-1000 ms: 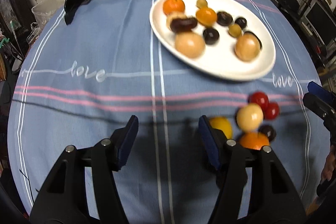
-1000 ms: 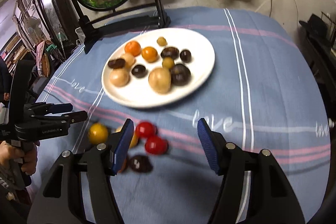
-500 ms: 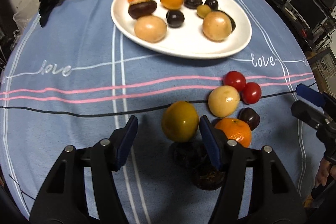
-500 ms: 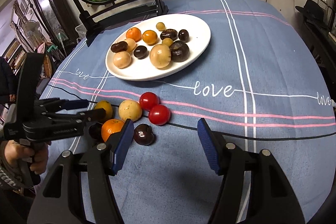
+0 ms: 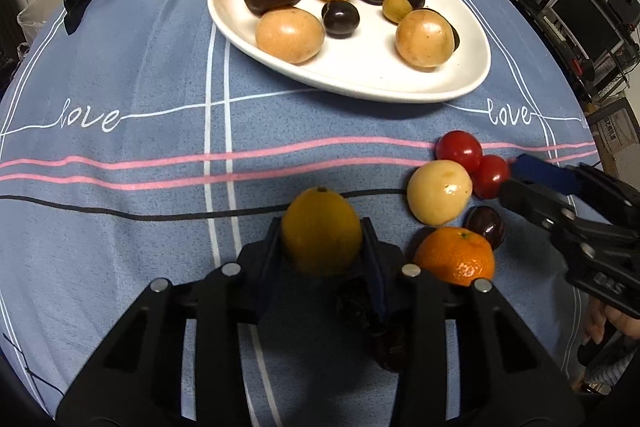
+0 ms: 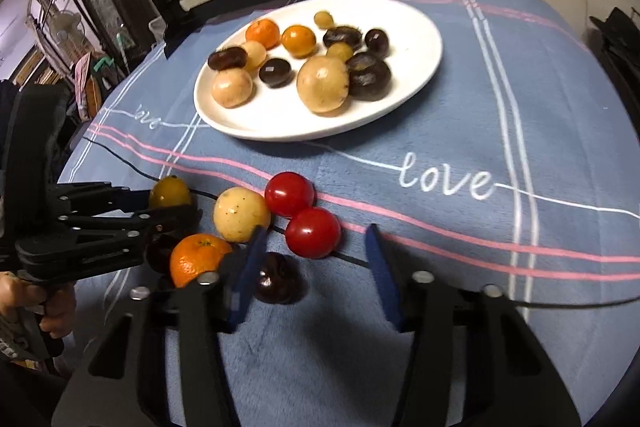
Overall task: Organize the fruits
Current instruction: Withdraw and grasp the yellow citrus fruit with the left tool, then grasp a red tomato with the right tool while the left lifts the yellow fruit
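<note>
Jaws of left gripper [image 5: 322,241] just closed, pinching yellow citrus [image 5: 321,231], mandarin [image 5: 454,257] beside, white plate [image 5: 460,83] beyond on table, right gripper [image 6: 316,263] jaws narrowing, unpressed, flanking red tomato [image 6: 313,232], dark fruit [image 6: 277,283] beside.

Dim indoor light from above; small glints on tomatoes [image 6: 313,231]. Dark shadow pools on cloth [image 5: 120,99] under gripper frames. Strong fisheye bending, black corners. Right view slightly soft.
</note>
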Available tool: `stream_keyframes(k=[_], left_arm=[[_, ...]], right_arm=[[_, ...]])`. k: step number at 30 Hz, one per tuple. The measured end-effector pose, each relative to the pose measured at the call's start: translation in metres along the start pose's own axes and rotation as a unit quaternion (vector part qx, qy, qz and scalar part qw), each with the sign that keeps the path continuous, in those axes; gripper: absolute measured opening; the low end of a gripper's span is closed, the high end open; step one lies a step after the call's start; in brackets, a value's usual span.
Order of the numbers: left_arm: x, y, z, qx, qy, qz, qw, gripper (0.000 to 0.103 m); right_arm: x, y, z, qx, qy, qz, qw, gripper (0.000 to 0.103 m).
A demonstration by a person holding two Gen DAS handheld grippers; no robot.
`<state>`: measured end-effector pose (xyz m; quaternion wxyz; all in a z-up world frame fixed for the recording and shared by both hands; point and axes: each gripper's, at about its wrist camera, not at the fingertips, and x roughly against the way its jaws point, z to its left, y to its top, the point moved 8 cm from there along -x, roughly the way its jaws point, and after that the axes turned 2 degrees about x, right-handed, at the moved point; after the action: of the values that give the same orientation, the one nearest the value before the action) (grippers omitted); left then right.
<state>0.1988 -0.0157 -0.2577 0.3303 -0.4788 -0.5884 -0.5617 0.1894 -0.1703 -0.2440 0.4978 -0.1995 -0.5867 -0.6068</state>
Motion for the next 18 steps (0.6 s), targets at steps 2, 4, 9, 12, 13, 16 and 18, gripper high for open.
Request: stream_keyframes(k=[2,4,9,12,13,16,18], left_arm=[[0.000,0.000,0.000,0.002,-0.001,0.001,1.0000,0.039],[0.001,0.000,0.000,0.001,0.000,0.001,1.0000,0.039],[0.002,0.000,0.000,0.000,0.002,0.000,1.0000,0.039],[0.004,0.001,0.001,0.001,0.007,-0.003,1.0000,0.039],[0.006,0.003,0.001,0.001,0.008,-0.006,1.0000,0.039],[0.017,0.006,0.001,-0.001,0.011,-0.017,0.9998,0.039],[0.026,0.008,0.000,-0.002,0.014,-0.026,0.9996,0.039]], right_arm=[[-0.006,0.001,0.000,0.000,0.004,0.004,1.000,0.036],[-0.011,0.002,-0.001,-0.004,0.011,0.008,1.000,0.036],[-0.015,0.002,0.003,-0.001,0.017,0.010,1.000,0.032],[-0.010,0.001,0.005,0.000,0.018,0.008,1.000,0.031],[-0.007,0.001,0.004,-0.002,0.018,0.006,1.000,0.031],[0.008,0.003,0.004,-0.009,0.017,-0.007,1.000,0.031],[0.020,0.005,0.004,-0.010,0.015,-0.017,1.000,0.031]])
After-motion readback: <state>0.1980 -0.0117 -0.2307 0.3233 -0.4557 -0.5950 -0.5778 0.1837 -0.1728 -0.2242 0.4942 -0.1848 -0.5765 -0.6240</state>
